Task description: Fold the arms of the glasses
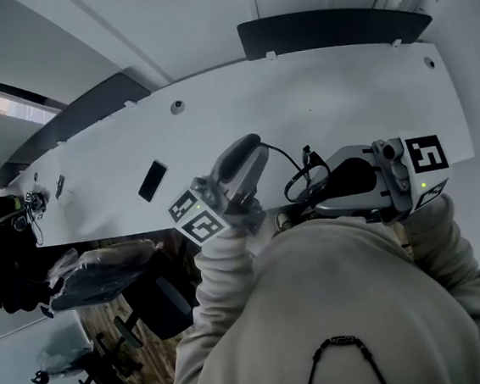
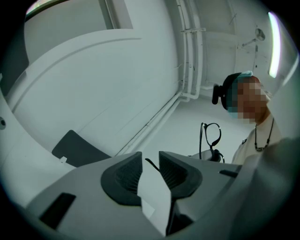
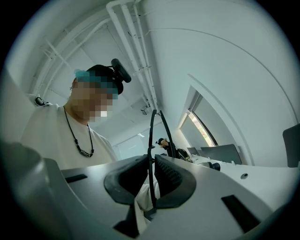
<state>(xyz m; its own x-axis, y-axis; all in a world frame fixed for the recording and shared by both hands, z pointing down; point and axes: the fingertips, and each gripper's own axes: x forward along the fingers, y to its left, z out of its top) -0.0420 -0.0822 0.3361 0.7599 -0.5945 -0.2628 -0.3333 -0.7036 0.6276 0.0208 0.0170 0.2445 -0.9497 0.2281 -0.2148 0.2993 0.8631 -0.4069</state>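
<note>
Both grippers are raised in front of the person's chest, above the white desk, with the glasses between them. The right gripper has its fingers closed on a thin dark part of the frame, which rises straight out past the fingertips. It looks like a firm pinch.

The left gripper has its fingers a narrow gap apart. The curved tip of one arm lies inside that gap, close to the right-hand finger, and does not look clamped. Beyond the left fingers and off to their right, one lens stands upright.

That arm seems to reach from the frame out to the left fingers, so it is probably unfolded and the fold is likely only starting. It has yet to be swung in toward the lenses. The other arm's state cannot be made out.
</note>
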